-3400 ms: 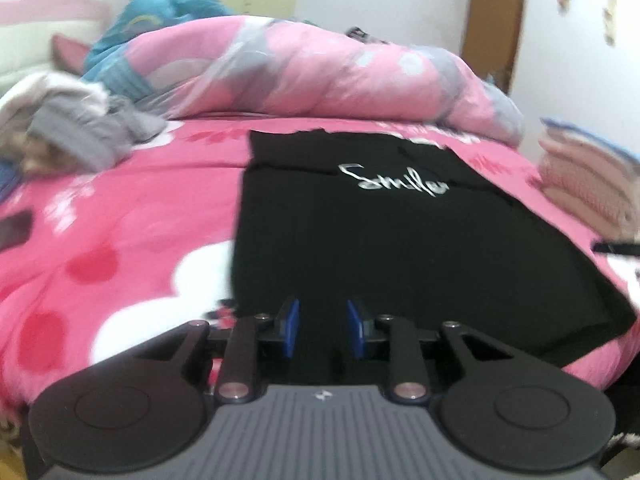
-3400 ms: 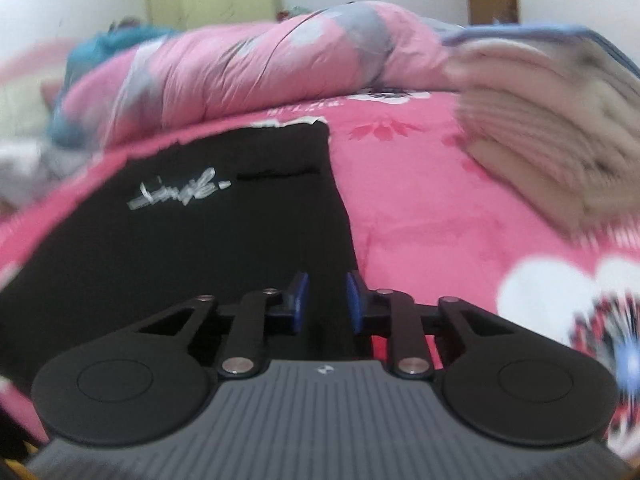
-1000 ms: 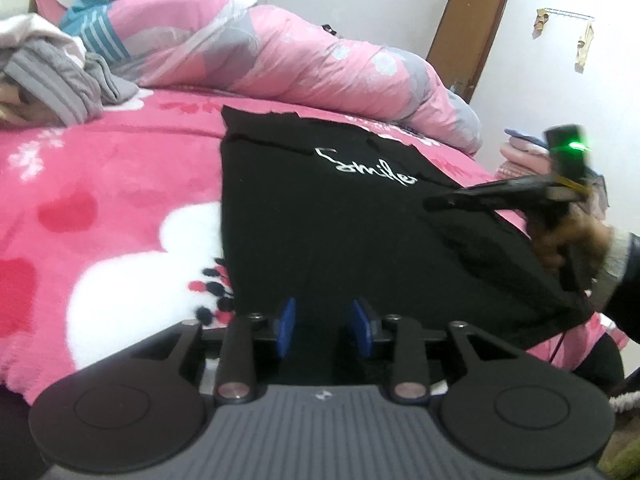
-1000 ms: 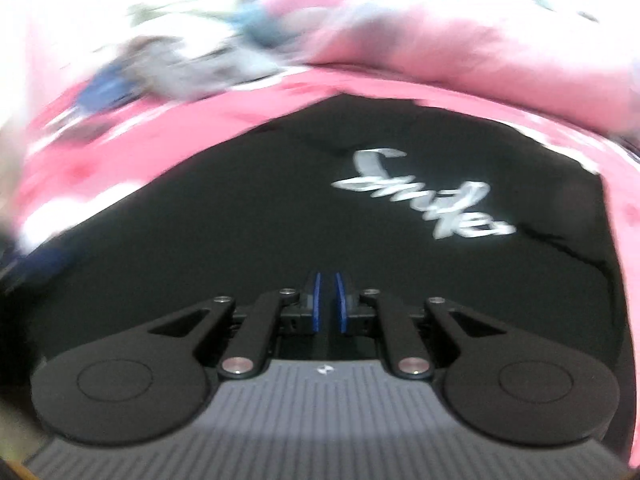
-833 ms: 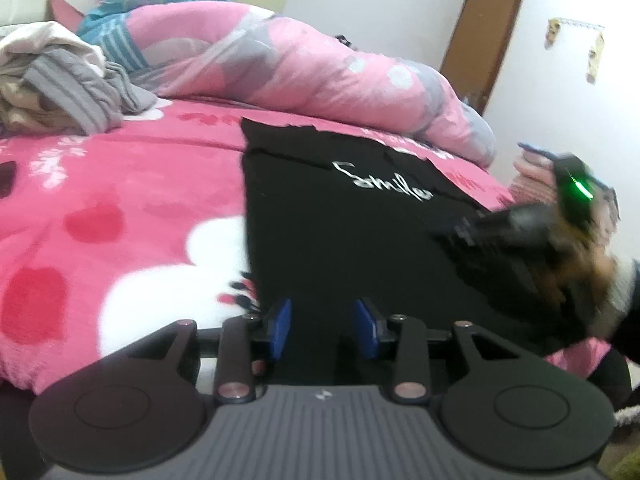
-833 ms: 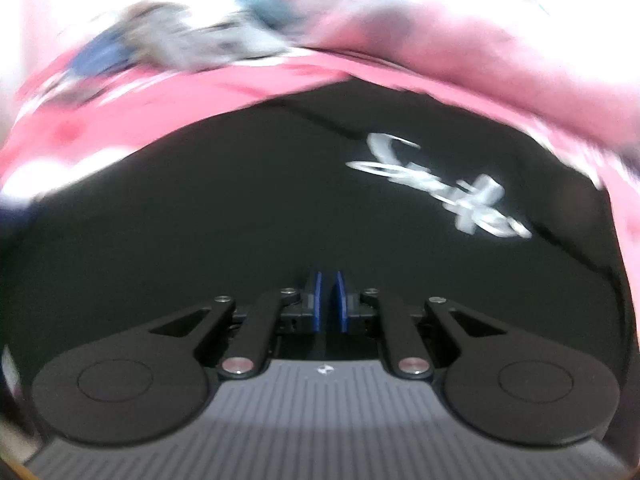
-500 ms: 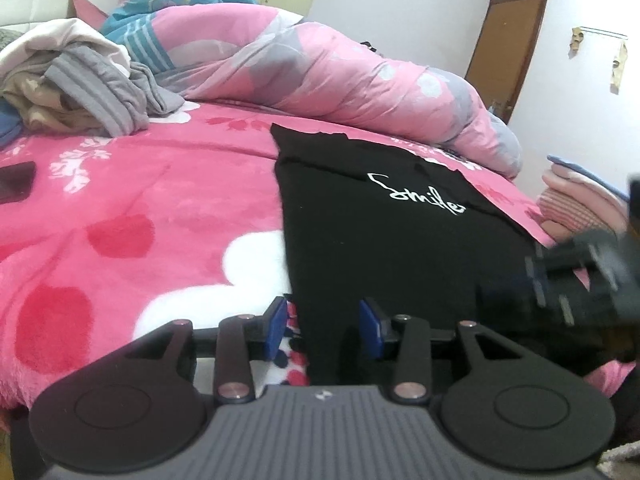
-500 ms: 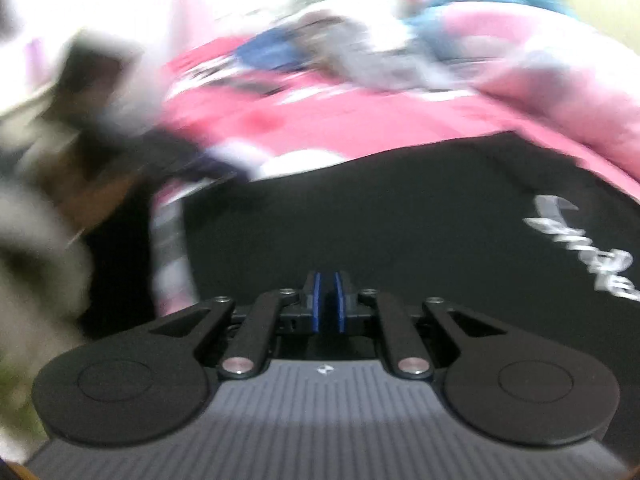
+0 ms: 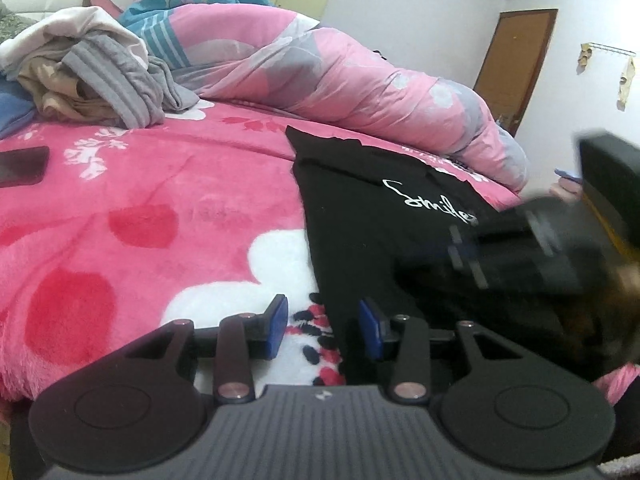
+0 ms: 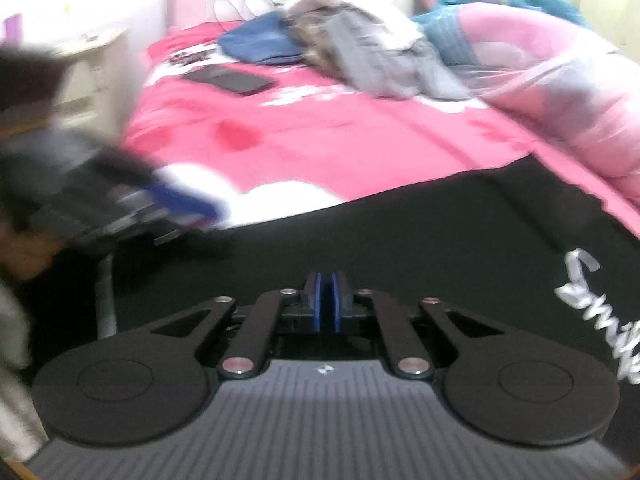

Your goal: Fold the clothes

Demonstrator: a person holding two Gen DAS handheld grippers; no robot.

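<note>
While the black T-shirt (image 9: pixel 380 240) lies spread flat on the pink floral bed blanket (image 9: pixel 160 200), both grippers are down at its near end, so here's how it looks

Left gripper (image 9: pixel 323 328) sits low over the near left corner of the shirt. Its blue fingers (image 9: pixel 276 326) stand apart, and the shirt's left edge runs right up between them, with the white and red flower print of the blanket showing in the gap too. The pads aren't pressing on anything as far as I can see.

Right gripper (image 10: pixel 329 304) is over the near right part of the shirt, surrounded by black fabric in its own view. Its fingers (image 10: pixel 318 300) are closed, pads practically together with only a sliver between. I honestly can't tell if any cloth is pinched in there. From the left camera it's just a dark blur with a bit of hand behind it.

The white script lettering (image 9: pixel 432 204) on the shirt is toward the far end, facing up.

Other stuff on the bed: a rolled pink duvet (image 9: pixel 340 80) along the far side, a messy pile of clothes (image 9: pixel 100 80) at far left, and a dark phone (image 9: pixel 20 166) lying flat on the left. A brown door (image 9: pixel 516 68) is in the far right wall
</note>
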